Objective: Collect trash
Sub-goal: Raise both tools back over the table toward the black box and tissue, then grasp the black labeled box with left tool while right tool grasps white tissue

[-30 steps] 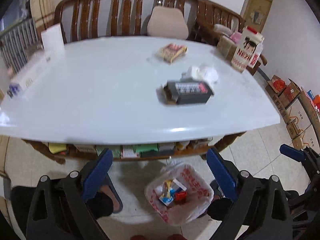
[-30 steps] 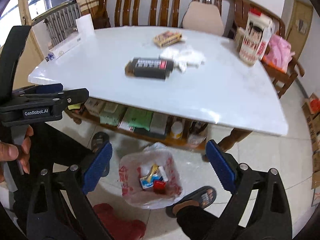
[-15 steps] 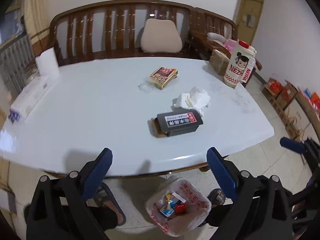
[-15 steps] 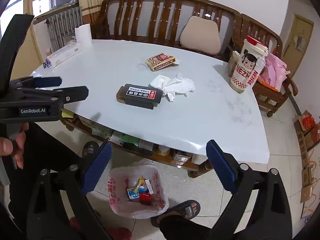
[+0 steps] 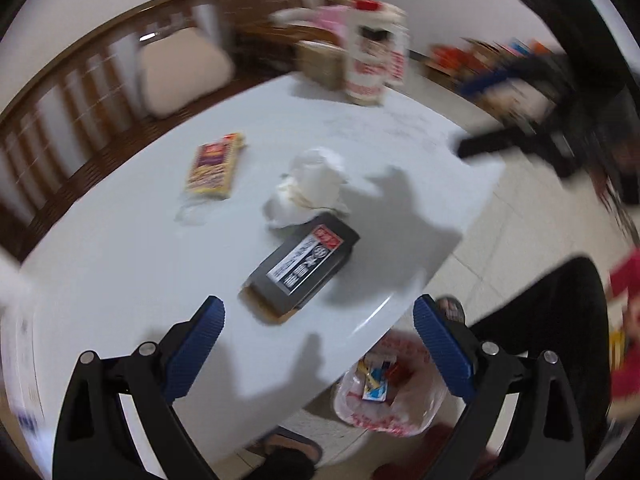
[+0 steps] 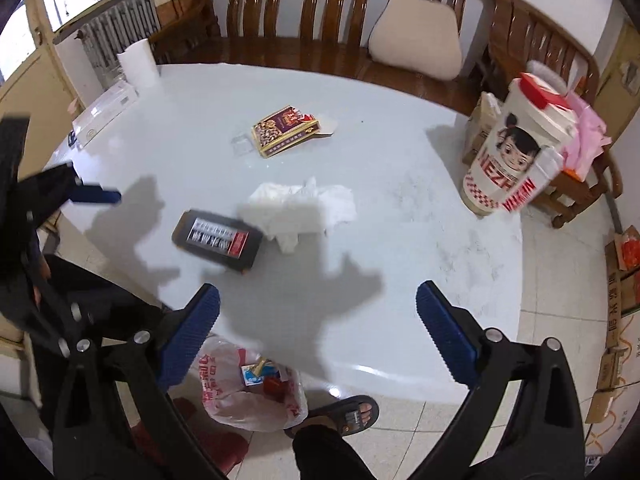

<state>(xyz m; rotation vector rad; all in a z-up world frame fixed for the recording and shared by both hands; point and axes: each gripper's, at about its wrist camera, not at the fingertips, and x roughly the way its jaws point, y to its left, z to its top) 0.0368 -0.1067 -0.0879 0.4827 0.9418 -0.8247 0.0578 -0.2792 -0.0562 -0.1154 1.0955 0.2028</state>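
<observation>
On the white table (image 6: 420, 208) lie a black box with a red-and-white label (image 6: 218, 239) (image 5: 306, 266), a crumpled white tissue (image 6: 304, 210) (image 5: 310, 188) beside it, and a flat patterned snack box (image 6: 285, 130) (image 5: 214, 166) farther back. My left gripper (image 5: 318, 338) is open and empty, hovering over the table's near edge just short of the black box. My right gripper (image 6: 318, 318) is open and empty, above the table's front edge, nearer than the tissue. A plastic trash bag (image 6: 248, 388) (image 5: 390, 392) with wrappers sits on the floor under the table edge.
A tall white cartoon-print canister (image 6: 516, 156) stands at the table's right end. A paper roll (image 6: 138, 62) and a long white box (image 6: 106, 110) sit at the far left. A wooden bench (image 6: 320, 12) with a beige cushion (image 6: 416, 36) runs behind. Cardboard boxes (image 6: 618, 292) line the floor right.
Both grippers have risen and moved forward over the table. The left one swung right and closer to the black box. Both stay open and empty.
</observation>
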